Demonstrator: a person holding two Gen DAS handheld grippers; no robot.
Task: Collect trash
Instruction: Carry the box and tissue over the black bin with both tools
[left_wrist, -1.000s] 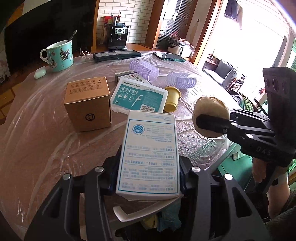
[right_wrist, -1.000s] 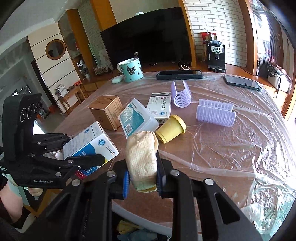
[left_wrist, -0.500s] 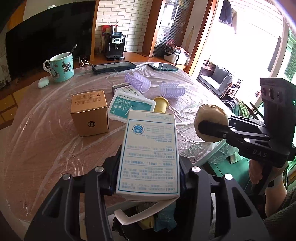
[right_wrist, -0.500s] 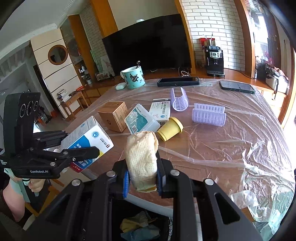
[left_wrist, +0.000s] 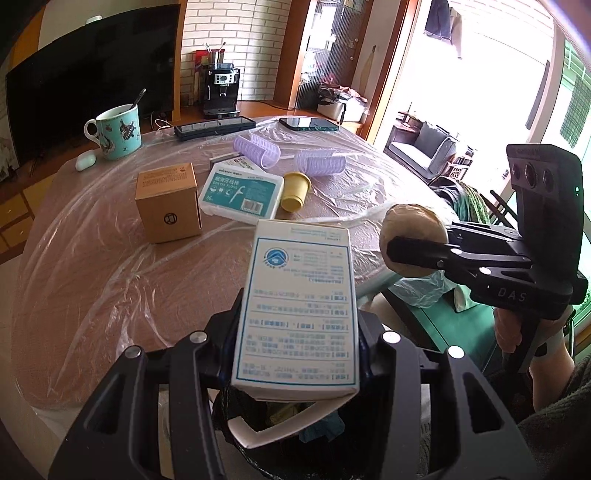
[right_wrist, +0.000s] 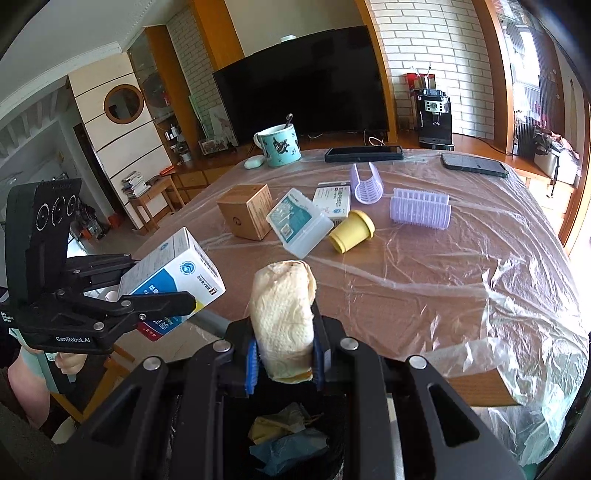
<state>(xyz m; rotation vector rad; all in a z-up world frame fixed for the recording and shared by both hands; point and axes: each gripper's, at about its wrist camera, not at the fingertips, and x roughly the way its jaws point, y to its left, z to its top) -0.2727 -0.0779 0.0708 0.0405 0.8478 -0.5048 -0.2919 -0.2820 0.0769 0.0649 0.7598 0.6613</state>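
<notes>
My left gripper (left_wrist: 295, 343) is shut on a white and blue carton (left_wrist: 299, 310), held off the table's near edge; it also shows in the right wrist view (right_wrist: 173, 280). My right gripper (right_wrist: 282, 354) is shut on a crumpled beige paper wad (right_wrist: 284, 317), which also shows in the left wrist view (left_wrist: 413, 230). A black bin (right_wrist: 288, 439) with crumpled trash inside lies right below both grippers. On the table lie a brown box (left_wrist: 168, 201), a dental floss pack (left_wrist: 242, 192) and a yellow cup (left_wrist: 295, 190) on its side.
A round table under clear plastic film (right_wrist: 443, 273) holds a teal mug (right_wrist: 279, 144), purple hair rollers (right_wrist: 421, 212), a small white box (right_wrist: 332, 197), two phones (right_wrist: 364, 153) and white earbuds (right_wrist: 255, 161). A green chair (left_wrist: 443, 325) stands by the right side.
Both grippers have pulled back and risen from the table with their loads. The bin has come more into view below them. The table objects have not moved.
</notes>
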